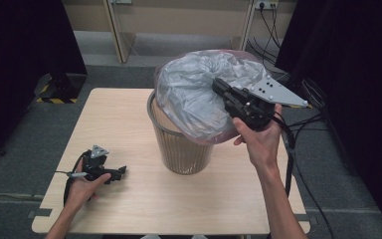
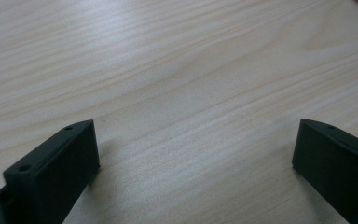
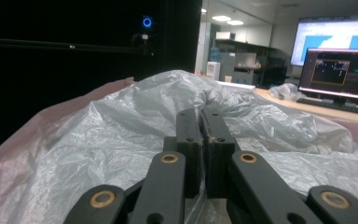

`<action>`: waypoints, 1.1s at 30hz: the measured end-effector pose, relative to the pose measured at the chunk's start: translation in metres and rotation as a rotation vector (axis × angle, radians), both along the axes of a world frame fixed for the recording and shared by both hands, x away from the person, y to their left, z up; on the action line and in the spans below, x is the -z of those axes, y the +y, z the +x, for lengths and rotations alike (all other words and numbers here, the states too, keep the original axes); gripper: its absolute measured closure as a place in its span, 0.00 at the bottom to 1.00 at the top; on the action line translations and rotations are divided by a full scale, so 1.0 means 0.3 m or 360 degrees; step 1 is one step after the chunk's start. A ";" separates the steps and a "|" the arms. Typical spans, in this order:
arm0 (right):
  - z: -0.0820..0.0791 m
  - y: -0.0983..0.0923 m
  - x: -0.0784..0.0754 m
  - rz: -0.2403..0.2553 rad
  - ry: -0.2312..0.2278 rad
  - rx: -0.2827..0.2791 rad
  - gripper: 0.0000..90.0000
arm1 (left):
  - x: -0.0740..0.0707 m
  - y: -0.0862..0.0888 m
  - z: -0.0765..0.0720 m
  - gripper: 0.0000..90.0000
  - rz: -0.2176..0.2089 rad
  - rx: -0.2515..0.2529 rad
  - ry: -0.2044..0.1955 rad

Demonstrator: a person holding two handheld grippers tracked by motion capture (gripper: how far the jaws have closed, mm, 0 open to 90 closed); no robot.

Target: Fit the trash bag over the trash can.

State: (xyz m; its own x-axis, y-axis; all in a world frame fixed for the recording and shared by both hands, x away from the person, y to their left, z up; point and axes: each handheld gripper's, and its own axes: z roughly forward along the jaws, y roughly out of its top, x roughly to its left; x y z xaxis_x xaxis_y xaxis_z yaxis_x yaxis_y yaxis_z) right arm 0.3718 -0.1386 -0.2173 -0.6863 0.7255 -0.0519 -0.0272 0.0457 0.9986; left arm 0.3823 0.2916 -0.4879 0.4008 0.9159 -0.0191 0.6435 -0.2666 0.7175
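We find no text, label, brand, number or sign that we can read anywhere: the two lit monitor screens (image 3: 338, 60) in the right gripper view carry only blurred patches of colour, too small to make out.

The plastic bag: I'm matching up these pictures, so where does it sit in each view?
High view: the plastic bag billows over the wire bin, upper centre.
Left gripper view: not in it; bare wooden table.
Right gripper view: the bag spreads across the lower half, behind the shut fingers.
Shared landmark: the right gripper clamped on the bag.
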 end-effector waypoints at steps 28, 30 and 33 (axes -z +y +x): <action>0.074 0.076 0.055 -0.0153 0.0132 0.0012 0.91 | 0.000 0.000 0.000 0.00 0.0000 0.0000 0.0000; 0.087 0.083 0.063 -0.0179 0.0150 0.0026 0.83 | 0.000 0.000 0.000 0.00 0.0001 0.0001 0.0000; 0.098 0.090 0.068 -0.0211 0.0180 0.0038 0.71 | 0.000 0.000 0.000 0.00 0.0001 0.0001 0.0000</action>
State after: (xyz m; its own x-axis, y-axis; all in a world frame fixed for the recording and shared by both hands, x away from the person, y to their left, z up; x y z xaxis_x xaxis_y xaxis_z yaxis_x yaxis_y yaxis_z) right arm 0.4013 -0.1117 -0.2378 -0.6756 0.7338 -0.0717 0.0878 0.1766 0.9804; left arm 0.3822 0.2916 -0.4878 0.4011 0.9158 -0.0186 0.6434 -0.2672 0.7174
